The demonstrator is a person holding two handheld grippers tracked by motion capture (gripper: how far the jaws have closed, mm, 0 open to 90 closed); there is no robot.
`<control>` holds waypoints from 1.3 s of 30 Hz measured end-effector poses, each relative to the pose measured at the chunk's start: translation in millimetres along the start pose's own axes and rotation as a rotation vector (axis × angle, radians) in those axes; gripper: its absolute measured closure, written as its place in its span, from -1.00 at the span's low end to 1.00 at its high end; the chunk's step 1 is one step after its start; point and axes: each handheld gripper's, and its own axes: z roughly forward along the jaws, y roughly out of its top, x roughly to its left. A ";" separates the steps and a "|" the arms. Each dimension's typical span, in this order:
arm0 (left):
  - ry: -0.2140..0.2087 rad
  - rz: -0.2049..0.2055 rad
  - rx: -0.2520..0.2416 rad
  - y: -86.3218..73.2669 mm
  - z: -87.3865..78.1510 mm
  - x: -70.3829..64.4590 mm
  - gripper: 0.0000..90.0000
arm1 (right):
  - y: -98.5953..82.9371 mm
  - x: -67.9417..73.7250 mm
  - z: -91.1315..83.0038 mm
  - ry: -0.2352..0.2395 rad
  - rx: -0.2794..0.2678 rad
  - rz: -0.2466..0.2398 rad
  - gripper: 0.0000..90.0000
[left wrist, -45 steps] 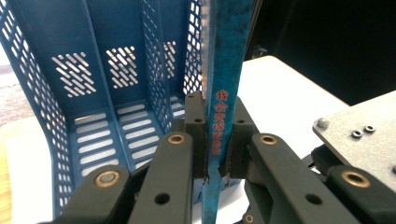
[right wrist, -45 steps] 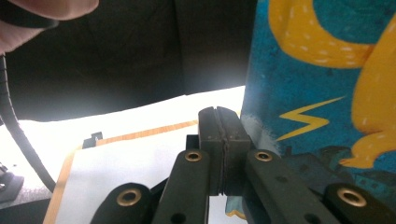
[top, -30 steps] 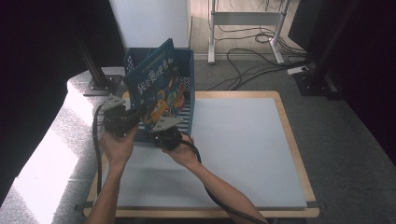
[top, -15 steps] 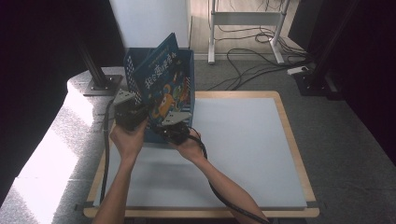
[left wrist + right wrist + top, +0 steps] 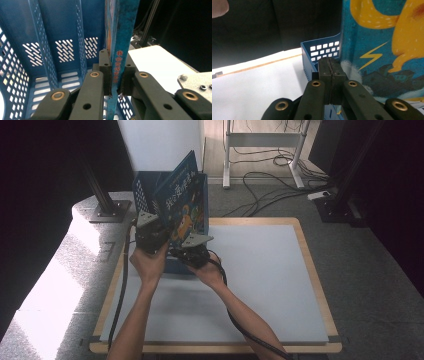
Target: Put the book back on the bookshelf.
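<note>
Left gripper (image 5: 115, 86) clamped on the spine of a blue picture book (image 5: 122, 32).

Its jaws pinch the book's edge, the book standing upright inside the blue perforated crate (image 5: 57, 50) ahead. The right gripper (image 5: 331, 80), jaws pressed together with nothing between, sits just beside the cover over the white table (image 5: 260, 270).

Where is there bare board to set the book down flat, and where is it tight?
Free: the white board right of the blue crate to its wooden edge, and the near strip. Crowded: far-left corner, where crate, book, left claw and right claw bunch.
</note>
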 end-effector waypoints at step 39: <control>0.011 -0.025 0.044 -30.4 21.5 2.0 0.85 | -32.8 -9.2 10.5 0.022 0.050 0.103 0.97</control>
